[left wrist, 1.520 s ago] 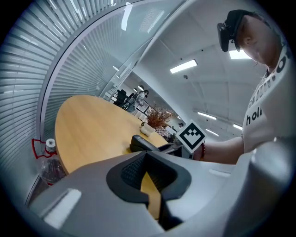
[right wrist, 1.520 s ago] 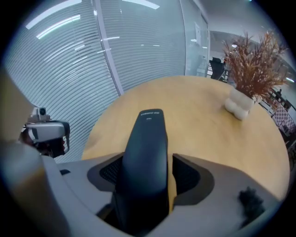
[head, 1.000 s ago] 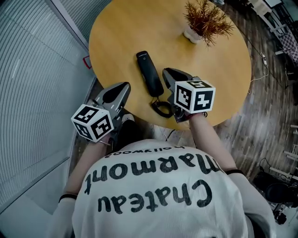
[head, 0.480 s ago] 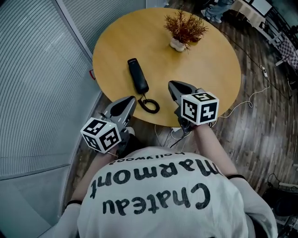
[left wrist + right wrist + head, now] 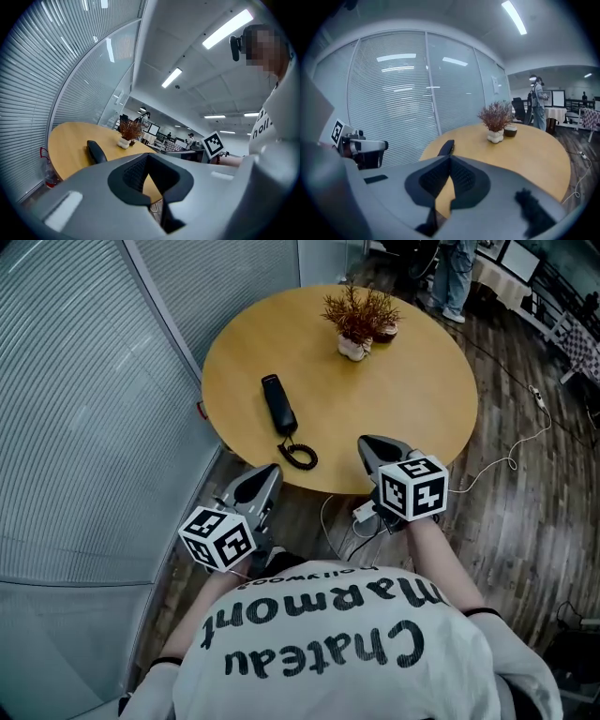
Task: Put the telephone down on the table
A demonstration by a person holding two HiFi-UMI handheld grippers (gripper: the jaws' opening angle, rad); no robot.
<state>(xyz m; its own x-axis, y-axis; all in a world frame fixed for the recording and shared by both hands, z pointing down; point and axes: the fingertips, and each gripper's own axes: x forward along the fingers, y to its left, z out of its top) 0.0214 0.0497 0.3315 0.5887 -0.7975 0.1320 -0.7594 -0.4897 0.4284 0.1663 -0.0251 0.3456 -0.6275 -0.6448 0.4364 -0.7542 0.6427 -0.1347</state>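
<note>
Head view, left to right. Glass wall with blinds [image 5: 84, 409] runs along 9 o'clock. My left tool [image 5: 267, 474] hangs off the tabletop [image 5: 394, 399] rim at about its 7 o'clock, over the wood floor [image 5: 525, 493]. In the left gripper view the left tool [image 5: 154, 192] has its pads together, with nothing between them. It's empty.

Telephone [image 5: 277, 405] lies flat on the tabletop, left of centre, at roughly 12 o'clock from my left tool and 10 o'clock from my right. It runs about 11 to 5, and its coiled cord [image 5: 298, 454] curls at the 5 o'clock end near the rim. Neither tool touches it. It also shows in the left gripper view [image 5: 96, 152] and the right [image 5: 446, 148], resting on the wood.

Potted dry plant [image 5: 359, 320] sits at 1 o'clock from the telephone, well apart, near the far rim.

My right tool [image 5: 370, 444] overlaps the near rim at the tabletop's 6 o'clock. The right gripper view shows the right tool [image 5: 440, 192] with its pads closed on nothing. A white cable [image 5: 487, 465] trails on the floor at its 3 o'clock.
</note>
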